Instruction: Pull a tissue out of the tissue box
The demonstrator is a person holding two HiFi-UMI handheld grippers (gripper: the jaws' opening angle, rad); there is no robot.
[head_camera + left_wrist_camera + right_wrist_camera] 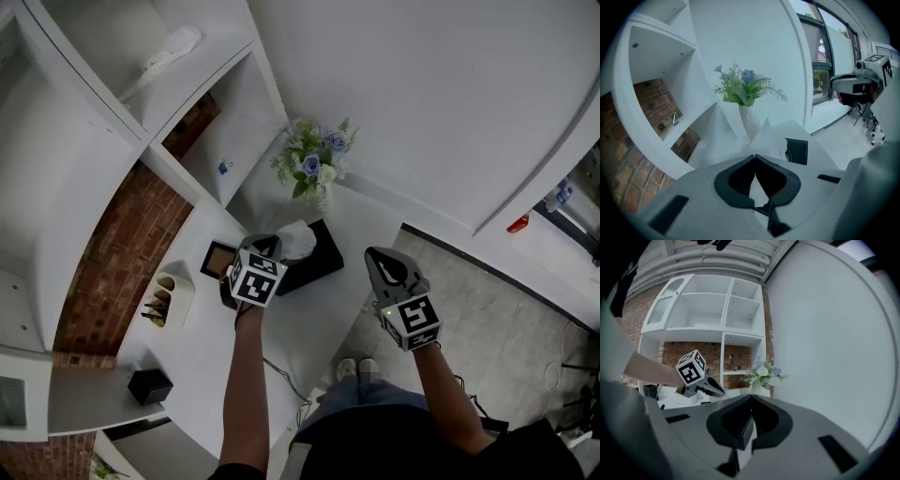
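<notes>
Left gripper (754,158) clamped on tissue (297,239), just above tissue box (314,267); best judged: pull straight up from box, slow and steady, so sheet neither tears nor drags box. Right gripper (751,403) closed, empty, well right of box

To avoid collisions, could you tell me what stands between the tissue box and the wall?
A white vase of blue and white flowers, in the head view.

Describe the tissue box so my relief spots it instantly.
On the white counter below the shelves, find the blue flowers by the wall. The tissue box sits just before them: the only black box with a white tissue sticking out of its top.
</notes>
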